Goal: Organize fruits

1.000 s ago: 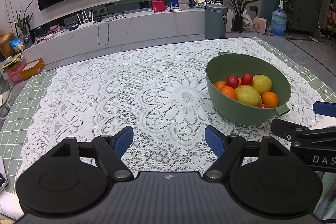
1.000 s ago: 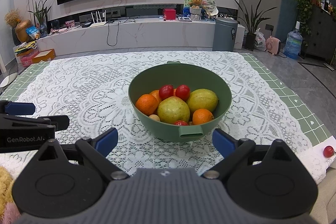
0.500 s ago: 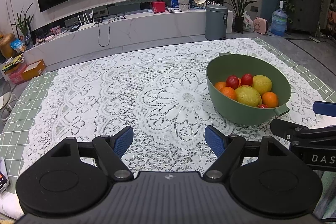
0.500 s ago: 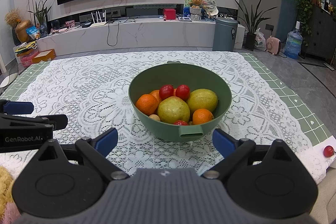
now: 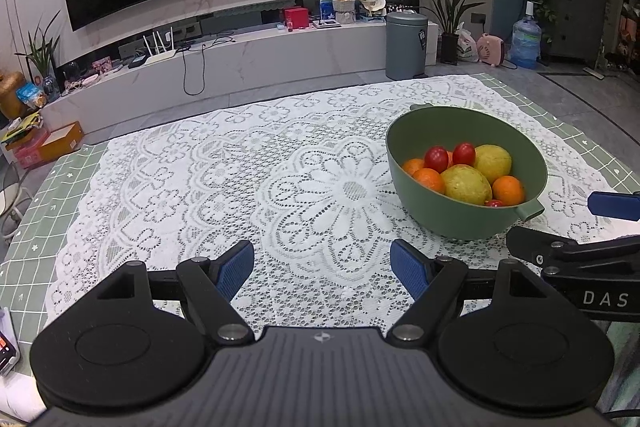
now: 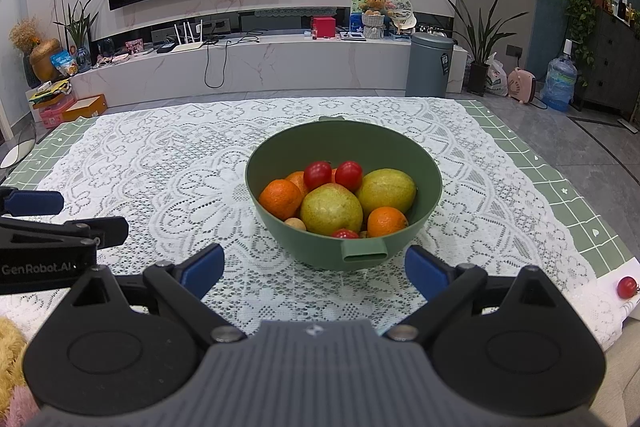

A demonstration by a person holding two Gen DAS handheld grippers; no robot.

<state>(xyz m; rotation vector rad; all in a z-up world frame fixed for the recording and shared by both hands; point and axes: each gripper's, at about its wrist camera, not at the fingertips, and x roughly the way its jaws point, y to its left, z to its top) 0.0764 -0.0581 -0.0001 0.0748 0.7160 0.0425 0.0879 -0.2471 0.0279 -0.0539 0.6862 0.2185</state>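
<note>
A green bowl [image 6: 280,227] stands on the lace tablecloth and shows in the left wrist view [image 5: 452,219] too. It holds two yellow-green pears [image 6: 331,209], several oranges [image 6: 280,198] and small red tomatoes [image 6: 317,175]. One loose red tomato [image 6: 627,286] lies near the table's right front edge. My right gripper [image 6: 316,267] is open and empty just in front of the bowl. My left gripper [image 5: 322,269] is open and empty over bare cloth, left of the bowl.
The lace cloth [image 5: 200,179] covers a green checked table [image 6: 580,227]. Behind stand a TV bench [image 6: 260,63], a grey bin [image 6: 430,65] and plants. A yellow plush thing [image 6: 10,351] lies at the near left edge.
</note>
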